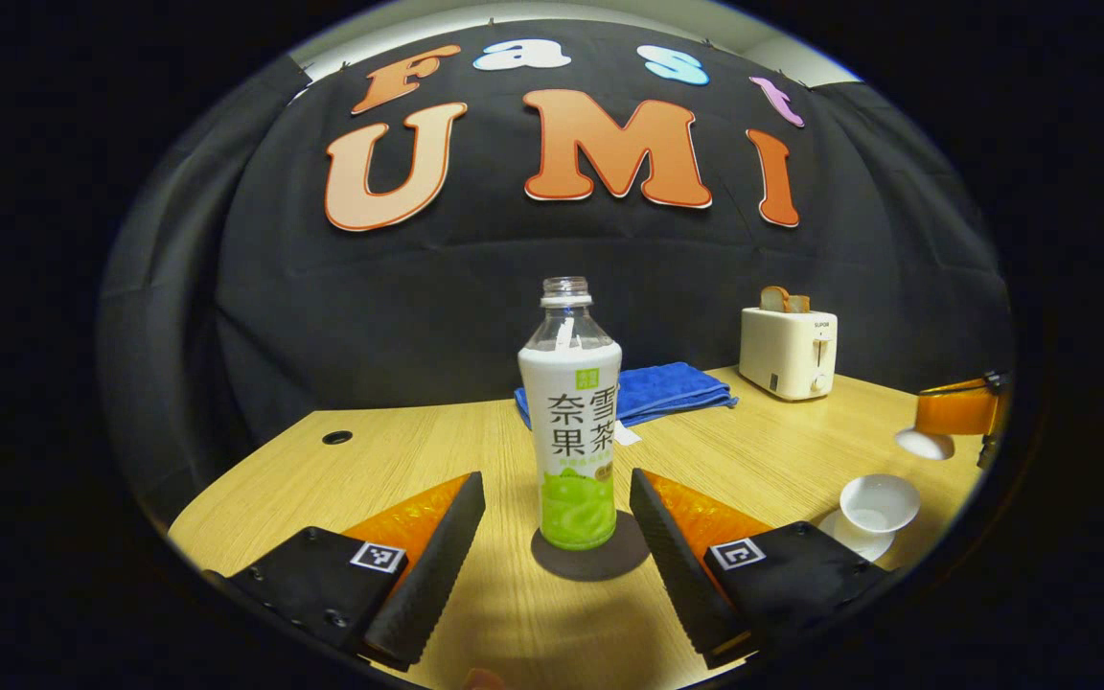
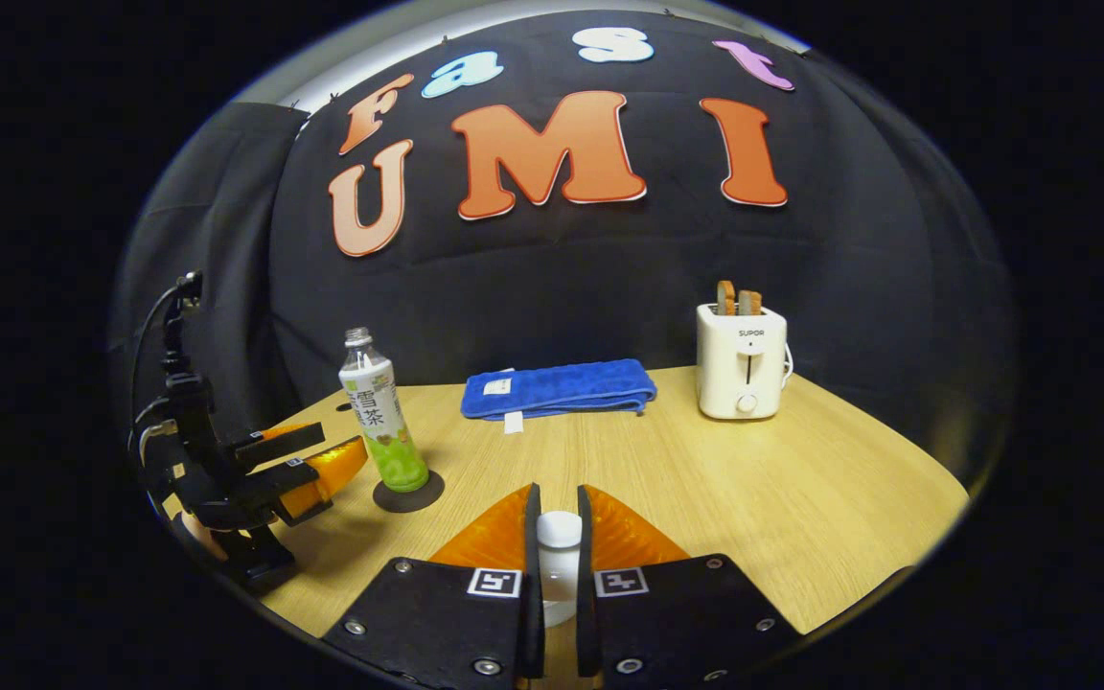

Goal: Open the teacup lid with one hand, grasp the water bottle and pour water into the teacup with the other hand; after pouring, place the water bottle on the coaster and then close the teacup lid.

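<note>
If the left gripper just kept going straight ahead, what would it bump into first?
Most likely the water bottle. It stands upright on the dark coaster, centred between the open fingers of the left gripper. The fingers would probably pass on either side of it, so the bottle would slide between them first. The blue towel lies behind it.

**A:** what do the rigs look like up close?

**B:** left gripper (image 1: 557, 537): black blocks, square black-and-white tags, ridged wedge fingers. right gripper (image 2: 557, 546): same tags, silver screws along the blocks. From afar the left one's got a black frame plus looping cables.
</note>
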A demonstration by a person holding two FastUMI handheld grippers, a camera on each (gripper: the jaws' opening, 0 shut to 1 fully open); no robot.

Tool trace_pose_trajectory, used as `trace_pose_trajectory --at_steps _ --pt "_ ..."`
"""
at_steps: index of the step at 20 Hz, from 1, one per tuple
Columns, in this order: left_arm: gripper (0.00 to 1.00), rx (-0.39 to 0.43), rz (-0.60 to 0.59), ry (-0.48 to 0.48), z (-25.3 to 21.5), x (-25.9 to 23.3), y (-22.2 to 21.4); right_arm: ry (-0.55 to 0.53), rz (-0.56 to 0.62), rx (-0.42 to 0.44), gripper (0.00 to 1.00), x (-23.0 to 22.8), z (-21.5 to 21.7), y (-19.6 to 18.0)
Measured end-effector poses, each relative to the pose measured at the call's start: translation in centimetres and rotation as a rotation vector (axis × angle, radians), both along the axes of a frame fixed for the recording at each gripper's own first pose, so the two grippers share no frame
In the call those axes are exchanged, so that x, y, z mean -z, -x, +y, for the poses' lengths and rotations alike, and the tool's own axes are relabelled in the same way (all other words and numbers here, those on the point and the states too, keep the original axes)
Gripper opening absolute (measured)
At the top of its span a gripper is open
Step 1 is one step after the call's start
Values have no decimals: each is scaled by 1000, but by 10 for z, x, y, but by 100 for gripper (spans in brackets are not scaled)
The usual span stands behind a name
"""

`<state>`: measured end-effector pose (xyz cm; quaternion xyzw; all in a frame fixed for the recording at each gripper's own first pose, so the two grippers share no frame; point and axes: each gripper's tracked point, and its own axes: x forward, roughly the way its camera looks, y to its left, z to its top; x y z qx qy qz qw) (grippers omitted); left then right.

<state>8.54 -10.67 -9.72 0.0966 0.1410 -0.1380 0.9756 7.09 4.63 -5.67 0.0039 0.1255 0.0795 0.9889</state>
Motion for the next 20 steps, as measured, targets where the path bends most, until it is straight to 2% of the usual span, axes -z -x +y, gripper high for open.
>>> trace_pose_trajectory --at_steps 1,5,9,20 --pt "99 -8 -8 9 4 -6 7 7 3 -7 13 3 6 -1" --pt "99 -44 -18 52 25 -26 33 18 21 -34 13 16 23 -3" --pt "99 -89 -63 54 49 -48 44 46 37 -43 13 28 30 -3" --pt "99 -116 -54 80 61 -49 52 74 53 -17 16 39 24 -6"
